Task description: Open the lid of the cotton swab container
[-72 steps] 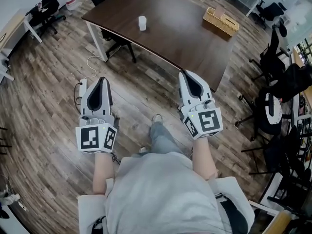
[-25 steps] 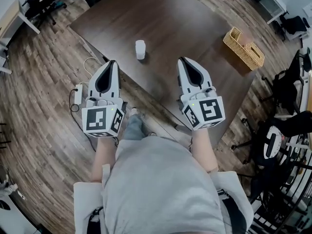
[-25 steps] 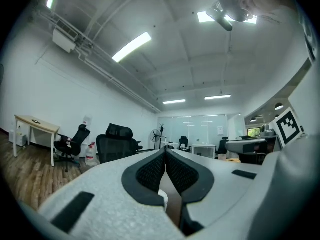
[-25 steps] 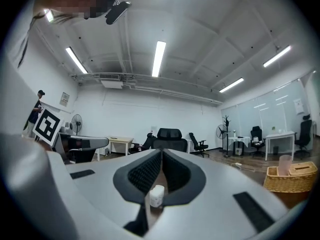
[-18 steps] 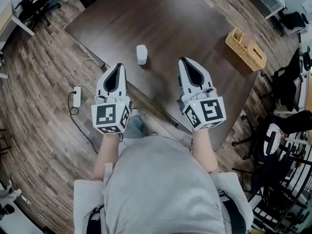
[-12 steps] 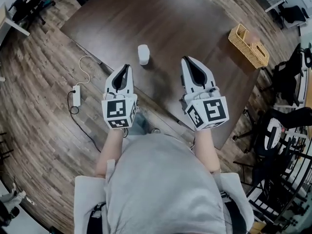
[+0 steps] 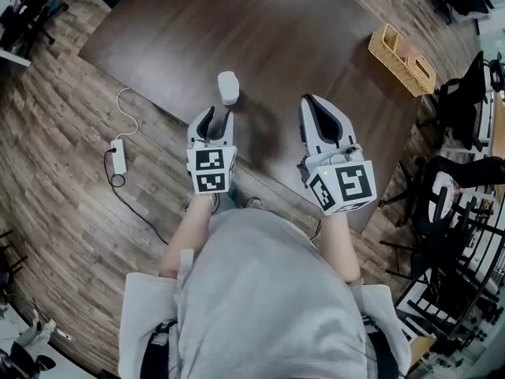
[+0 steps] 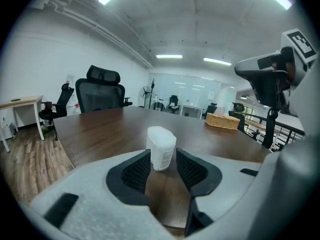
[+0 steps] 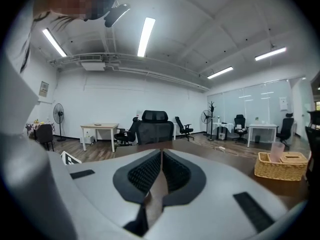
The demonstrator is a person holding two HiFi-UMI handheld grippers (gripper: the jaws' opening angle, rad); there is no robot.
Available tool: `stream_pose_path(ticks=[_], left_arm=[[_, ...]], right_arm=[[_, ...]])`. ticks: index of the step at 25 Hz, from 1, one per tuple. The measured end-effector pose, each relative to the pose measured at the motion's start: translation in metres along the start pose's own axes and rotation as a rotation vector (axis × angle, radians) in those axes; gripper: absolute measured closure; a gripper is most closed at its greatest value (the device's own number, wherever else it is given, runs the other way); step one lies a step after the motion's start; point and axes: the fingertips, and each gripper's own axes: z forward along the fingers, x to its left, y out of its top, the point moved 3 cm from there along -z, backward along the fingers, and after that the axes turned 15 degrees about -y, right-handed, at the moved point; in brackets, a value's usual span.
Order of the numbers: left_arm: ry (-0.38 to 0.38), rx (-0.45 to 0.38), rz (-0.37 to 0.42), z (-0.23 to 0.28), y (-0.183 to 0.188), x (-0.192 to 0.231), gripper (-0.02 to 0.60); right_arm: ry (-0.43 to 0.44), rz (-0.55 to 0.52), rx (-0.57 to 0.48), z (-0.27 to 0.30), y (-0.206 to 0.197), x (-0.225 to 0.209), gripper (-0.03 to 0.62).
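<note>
Near the front edge of the dark brown wooden worktop (image 7: 276,30), the small white plastic cotton swab container (image 7: 228,87) stands upright with its lid shut, well apart from the woven wicker basket (image 7: 401,48) at the far right. The left tool (image 7: 218,117) points at it from the near side. Its jaws have just been opening and stand partly apart, and the left gripper view frames the container in the gap. It seems to sit just beyond the tips rather than between the pads, and nothing presses on it. The right tool (image 7: 310,103) hovers to the container's right, jaws together and empty. The step in hand looks like the approach to steady the body. Next, the left tool should advance until its pads flank the lower body, then close, leaving the lid free for the right tool.
</note>
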Motion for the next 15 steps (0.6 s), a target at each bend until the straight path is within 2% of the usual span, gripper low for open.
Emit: stream_pose_path(ticks=[4, 7, 15], left_arm=[[-0.011, 0.059, 0.001, 0.023, -0.011, 0.000, 0.389], [0.016, 0.094, 0.016, 0.037, -0.016, 0.002, 0.352], [0.057, 0.136, 0.027, 0.065, -0.014, 0.013, 0.328]], right_arm=[[-0.050, 0.003, 0.025, -0.003, -0.008, -0.012, 0.577], [-0.082, -0.002, 0.037, -0.006, -0.011, -0.023, 0.577], [-0.153, 0.001, 0.061, -0.010, -0.016, -0.039, 0.577]])
